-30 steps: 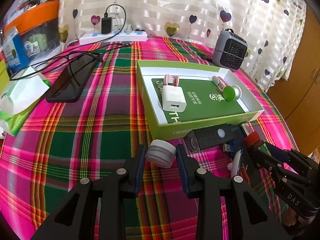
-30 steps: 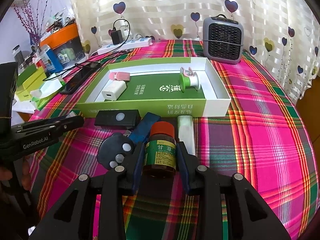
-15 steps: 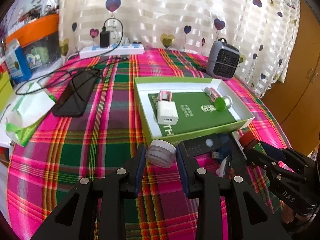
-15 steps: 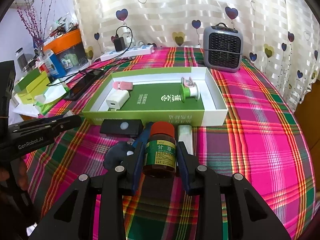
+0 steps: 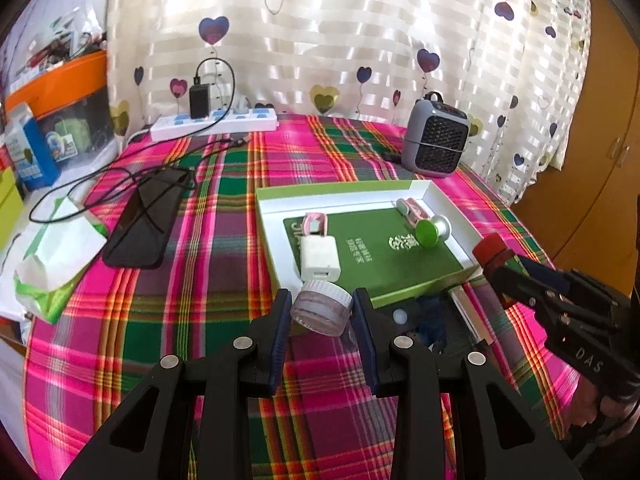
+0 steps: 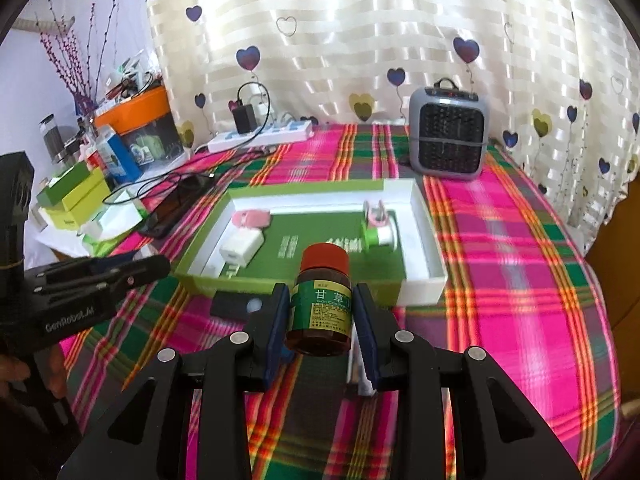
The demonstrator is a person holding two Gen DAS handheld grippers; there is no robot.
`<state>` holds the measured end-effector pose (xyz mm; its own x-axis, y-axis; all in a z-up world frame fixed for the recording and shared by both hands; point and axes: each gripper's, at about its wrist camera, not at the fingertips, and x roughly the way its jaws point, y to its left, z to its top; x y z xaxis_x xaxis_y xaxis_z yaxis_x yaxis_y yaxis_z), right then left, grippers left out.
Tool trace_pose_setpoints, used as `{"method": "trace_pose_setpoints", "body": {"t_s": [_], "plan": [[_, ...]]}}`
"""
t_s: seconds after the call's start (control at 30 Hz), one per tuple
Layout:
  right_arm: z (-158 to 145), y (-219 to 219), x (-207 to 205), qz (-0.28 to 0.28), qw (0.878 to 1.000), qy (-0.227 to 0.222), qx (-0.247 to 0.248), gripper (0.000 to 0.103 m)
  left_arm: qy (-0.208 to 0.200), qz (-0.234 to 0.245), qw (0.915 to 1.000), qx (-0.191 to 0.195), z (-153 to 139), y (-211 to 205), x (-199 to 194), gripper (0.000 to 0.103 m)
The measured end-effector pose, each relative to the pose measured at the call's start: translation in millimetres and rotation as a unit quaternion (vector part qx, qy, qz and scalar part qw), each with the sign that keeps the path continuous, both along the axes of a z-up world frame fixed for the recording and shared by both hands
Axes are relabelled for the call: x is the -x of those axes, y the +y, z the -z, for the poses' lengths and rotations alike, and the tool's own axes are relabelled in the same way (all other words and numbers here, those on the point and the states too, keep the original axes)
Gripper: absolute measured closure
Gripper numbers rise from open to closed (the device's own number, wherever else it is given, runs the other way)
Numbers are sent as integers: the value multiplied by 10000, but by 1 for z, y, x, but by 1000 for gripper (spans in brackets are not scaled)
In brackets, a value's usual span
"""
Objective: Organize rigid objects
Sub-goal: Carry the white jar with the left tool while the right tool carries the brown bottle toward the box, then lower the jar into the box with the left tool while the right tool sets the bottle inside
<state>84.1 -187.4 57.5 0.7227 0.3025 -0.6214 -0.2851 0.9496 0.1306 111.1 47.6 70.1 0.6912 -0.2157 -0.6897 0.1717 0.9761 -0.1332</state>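
My left gripper [image 5: 320, 316] is shut on a small clear jar with a white lid [image 5: 321, 307], held above the cloth just in front of the green box [image 5: 276, 236]. My right gripper [image 6: 322, 320] is shut on a brown bottle with a red cap [image 6: 322, 300], lifted in front of the box [image 6: 426, 240]; it shows at the right of the left wrist view [image 5: 490, 250]. In the box lie a white charger [image 5: 320, 258], a pink clip [image 5: 315, 224] and a green-capped spool [image 5: 430, 230].
A black remote [image 6: 236, 304], a blue item and a silver bar [image 5: 466, 312] lie in front of the box. A black phone [image 5: 144, 220] with cables, a tissue pack [image 5: 60, 256], a power strip [image 5: 216, 122] and a grey heater [image 5: 434, 140] stand around.
Both grippers have risen with their objects. The jar and the bottle now hang higher above the cloth, closer to the box's front edge.
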Motion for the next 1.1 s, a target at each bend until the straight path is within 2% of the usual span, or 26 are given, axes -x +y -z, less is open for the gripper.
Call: {"method": "trace_pose_setpoints", "body": {"t_s": [0.47, 0.77, 1.1], "plan": [[-6, 2, -59, -363, 9990, 180, -172, 69, 98, 174, 9998, 21, 2, -21, -34, 73], [8, 11, -105, -598, 9973, 429, 46, 69, 201, 314, 9993, 85, 10, -37, -58, 73], [28, 19, -136, -746, 9945, 720, 171, 69, 386, 401, 9984, 46, 26, -49, -81, 73]]}}
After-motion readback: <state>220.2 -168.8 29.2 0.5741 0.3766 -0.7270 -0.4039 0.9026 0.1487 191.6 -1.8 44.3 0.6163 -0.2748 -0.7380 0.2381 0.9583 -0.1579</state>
